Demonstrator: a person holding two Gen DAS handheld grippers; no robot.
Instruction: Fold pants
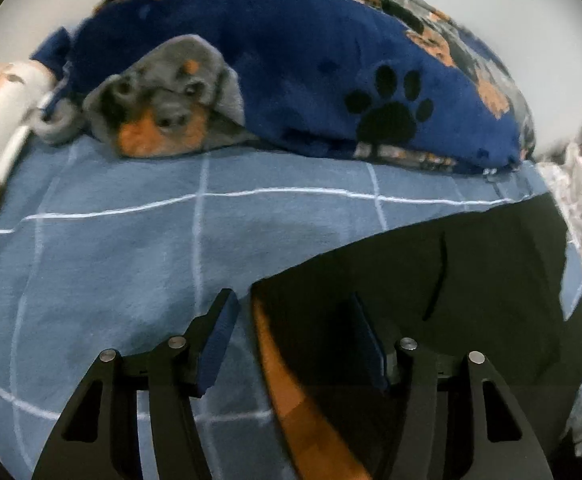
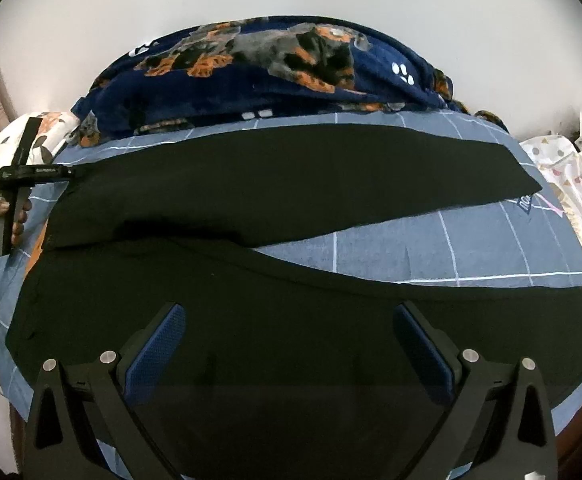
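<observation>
Black pants spread flat across a blue checked bed, legs fanned apart

Left gripper and right gripper both hover with jaws wide, empty; the cloth looks light and limp, best pinched at the waistband corner

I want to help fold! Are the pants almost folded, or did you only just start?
Only just started. Done: the black pants lie spread flat on the blue checked sheet, legs still apart, with no fold in them yet. In hand: nothing; the left gripper is open at the waist corner, and the right gripper hangs open over the near leg. Left: every fold.
</observation>
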